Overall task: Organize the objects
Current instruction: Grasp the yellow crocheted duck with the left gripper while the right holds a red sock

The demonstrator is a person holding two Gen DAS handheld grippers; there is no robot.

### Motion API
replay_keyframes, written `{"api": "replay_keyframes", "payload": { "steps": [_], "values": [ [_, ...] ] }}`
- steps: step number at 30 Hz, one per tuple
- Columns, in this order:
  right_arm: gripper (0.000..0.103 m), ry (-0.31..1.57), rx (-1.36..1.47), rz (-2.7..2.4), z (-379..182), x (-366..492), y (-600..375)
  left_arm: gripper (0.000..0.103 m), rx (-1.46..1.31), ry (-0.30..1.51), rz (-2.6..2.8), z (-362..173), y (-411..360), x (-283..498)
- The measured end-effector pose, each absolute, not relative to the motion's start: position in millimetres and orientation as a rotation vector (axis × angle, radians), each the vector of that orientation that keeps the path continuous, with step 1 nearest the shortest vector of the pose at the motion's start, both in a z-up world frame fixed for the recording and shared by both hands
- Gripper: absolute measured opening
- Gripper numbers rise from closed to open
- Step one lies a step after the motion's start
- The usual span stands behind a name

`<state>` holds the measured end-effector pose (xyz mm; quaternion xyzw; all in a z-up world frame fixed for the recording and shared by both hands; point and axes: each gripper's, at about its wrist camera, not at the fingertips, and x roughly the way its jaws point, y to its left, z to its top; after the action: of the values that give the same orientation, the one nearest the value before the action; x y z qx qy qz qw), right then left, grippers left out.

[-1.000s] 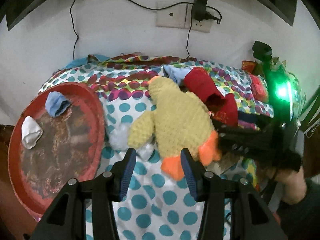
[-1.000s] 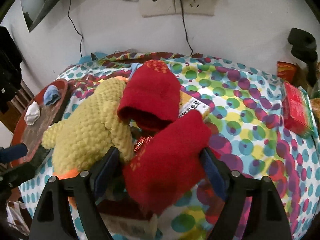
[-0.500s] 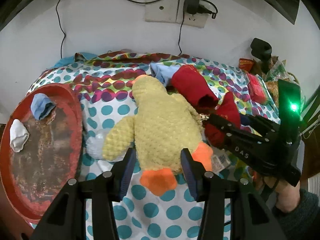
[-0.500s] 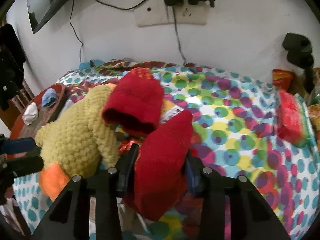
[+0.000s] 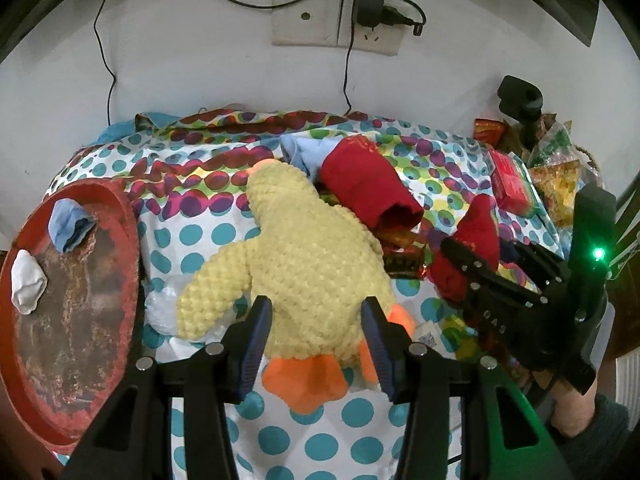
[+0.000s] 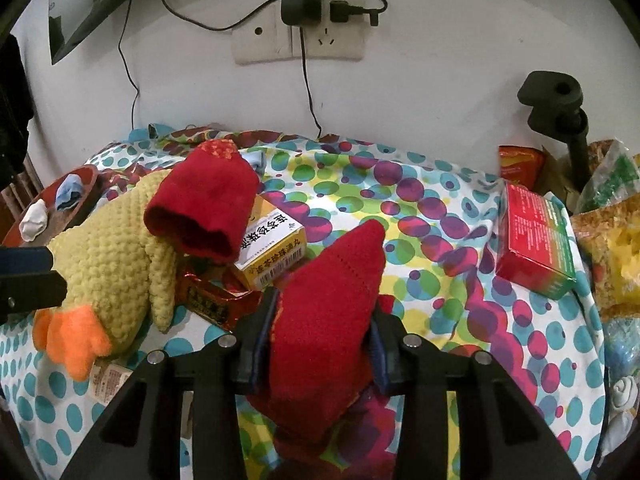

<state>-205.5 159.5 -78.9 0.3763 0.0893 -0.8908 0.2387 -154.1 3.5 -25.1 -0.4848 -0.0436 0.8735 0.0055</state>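
While the right gripper pinches a red sock firmly between its fingers, lifting it off the dotted cloth, the left gripper sits with fingers spread either side of the duck, its pads beside the plush body, contact hard to call. Second sock drapes over the duck and a yellow box. Off left, the red tray carries a blue bundle and a white one.
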Motion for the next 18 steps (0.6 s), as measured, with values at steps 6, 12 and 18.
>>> {"api": "replay_keyframes", "payload": {
  "steps": [6,12,18],
  "values": [
    [0.038,0.27,1.051,-2.439,-81.5,-206.7,155.2,0.048,-1.52,-0.13,2.736,-22.9,5.7,-151.4],
    [0.04,0.29,1.067,-2.435,-84.6,-207.6,151.1,0.048,-1.531,-0.121,2.729,-24.8,8.7,-155.2],
    [0.041,0.297,1.08,-2.433,-86.6,-208.2,148.8,0.048,-1.521,-0.118,2.735,-24.2,13.7,-159.5]
  ]
}}
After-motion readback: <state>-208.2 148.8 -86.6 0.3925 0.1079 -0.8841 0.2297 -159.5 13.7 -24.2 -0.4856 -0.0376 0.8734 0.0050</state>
